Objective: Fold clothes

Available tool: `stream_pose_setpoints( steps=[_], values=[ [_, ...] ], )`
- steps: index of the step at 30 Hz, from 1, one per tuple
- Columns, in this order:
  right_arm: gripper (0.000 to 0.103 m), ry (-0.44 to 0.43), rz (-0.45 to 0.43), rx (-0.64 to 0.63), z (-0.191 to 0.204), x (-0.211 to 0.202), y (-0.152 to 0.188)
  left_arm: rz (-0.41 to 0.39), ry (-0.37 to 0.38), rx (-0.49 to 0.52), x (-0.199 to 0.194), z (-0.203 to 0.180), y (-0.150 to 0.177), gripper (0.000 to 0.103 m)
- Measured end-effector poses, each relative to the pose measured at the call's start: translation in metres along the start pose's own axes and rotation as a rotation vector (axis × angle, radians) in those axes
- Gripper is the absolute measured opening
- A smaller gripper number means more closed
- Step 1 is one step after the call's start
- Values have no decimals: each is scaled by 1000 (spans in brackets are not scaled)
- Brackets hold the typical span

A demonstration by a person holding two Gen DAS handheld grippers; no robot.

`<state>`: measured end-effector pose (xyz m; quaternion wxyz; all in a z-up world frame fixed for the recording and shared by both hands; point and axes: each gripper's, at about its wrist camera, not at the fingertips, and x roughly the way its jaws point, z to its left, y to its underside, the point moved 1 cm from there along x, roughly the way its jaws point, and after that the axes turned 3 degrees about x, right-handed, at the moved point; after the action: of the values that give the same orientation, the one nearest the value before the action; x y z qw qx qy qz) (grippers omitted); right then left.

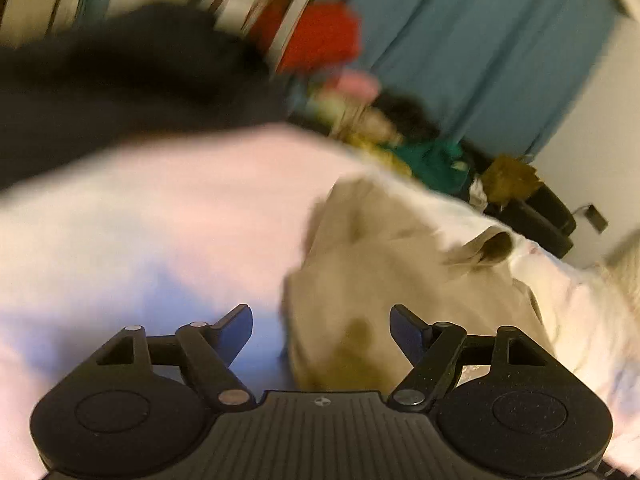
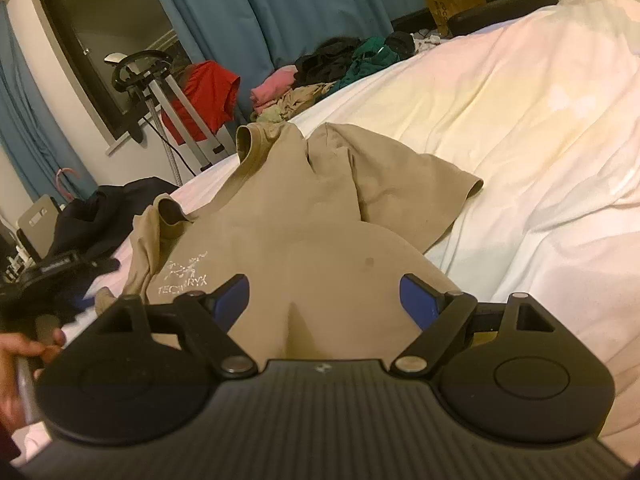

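**Both grippers open over tan tee**

Left gripper (image 1: 321, 322) and right gripper (image 2: 324, 300) gape, gripping nothing. Tan T-shirt (image 2: 280, 216) lies rumpled on white bed (image 2: 520, 128): light, limp, probably slides easily; pinch hem or shoulder seams.

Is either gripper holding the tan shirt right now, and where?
No. The left gripper and right gripper are open over the tan shirt, gripping nothing.

T-shirt (image 2: 288, 216) spread on bed (image 2: 520, 128); clothes pile (image 2: 332, 68) behind it; curtain (image 2: 280, 8) behind pile.
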<state>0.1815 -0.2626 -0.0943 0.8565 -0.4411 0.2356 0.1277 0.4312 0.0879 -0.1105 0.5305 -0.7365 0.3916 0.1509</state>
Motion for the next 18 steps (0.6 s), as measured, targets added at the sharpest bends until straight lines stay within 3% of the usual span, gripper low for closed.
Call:
stream_pose_setpoints(
  steps=[1, 3, 4, 5, 8, 13, 18],
  values=[
    [84, -2, 2, 1, 0, 1, 0, 31, 6, -13, 7, 2, -1, 72],
    [84, -3, 8, -3, 1, 3, 2, 18, 32, 34, 11, -10, 1, 71],
    [84, -2, 11, -6, 1, 4, 3, 8, 49, 56, 12, -17, 2, 62],
    [84, -1, 14, -10, 1, 4, 4, 3, 43, 68, 13, -24, 2, 42],
    [84, 0, 19, -14, 1, 5, 5, -17, -16, 120, 9, -33, 1, 19],
    [84, -5, 25, -4, 0, 5, 5, -59, -62, 126, -15, -13, -7, 14],
    [84, -9, 32, -10, 1, 6, 7, -121, -166, 168, -36, 2, -42, 8]
  ],
)
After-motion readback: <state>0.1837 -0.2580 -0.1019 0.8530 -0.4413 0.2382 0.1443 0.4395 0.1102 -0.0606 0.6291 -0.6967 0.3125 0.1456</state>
